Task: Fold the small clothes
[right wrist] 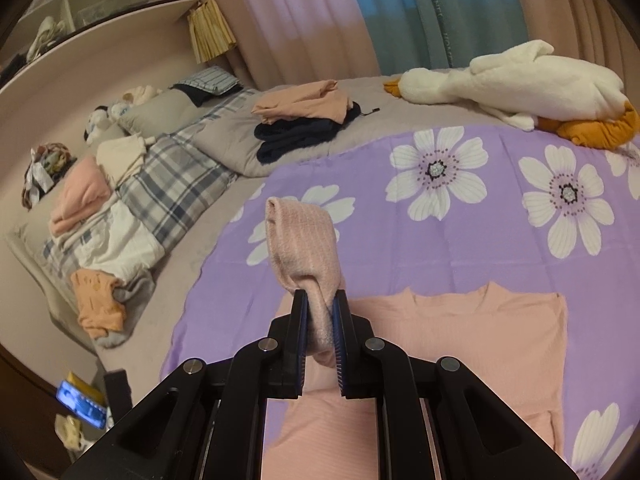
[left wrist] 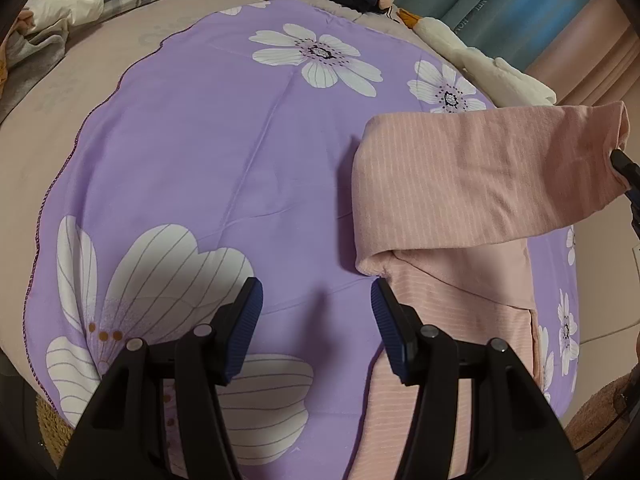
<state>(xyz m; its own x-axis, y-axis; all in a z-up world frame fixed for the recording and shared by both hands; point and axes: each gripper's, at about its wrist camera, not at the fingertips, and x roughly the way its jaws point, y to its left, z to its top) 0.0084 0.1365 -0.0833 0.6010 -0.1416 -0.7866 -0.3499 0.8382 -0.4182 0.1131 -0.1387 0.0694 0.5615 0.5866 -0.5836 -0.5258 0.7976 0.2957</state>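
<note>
On the purple floral quilt (left wrist: 224,152), I am pinching the pink shirt's sleeve (right wrist: 308,248) in my right gripper (right wrist: 320,332); left gripper (left wrist: 316,324) is hovering spread apart at the shirt's 9 o'clock edge.

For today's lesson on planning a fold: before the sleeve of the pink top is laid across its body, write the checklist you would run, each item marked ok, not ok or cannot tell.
1. Right gripper shut on the pink sleeve: ok.
2. Left gripper open, holding nothing: ok.
3. Sleeve lifted off the pink top's body: ok.
4. Body lying flat on the purple floral cloth: ok where visible.
5. Other sleeve already folded: cannot tell.
6. Plush goose away from the top: ok.
</note>
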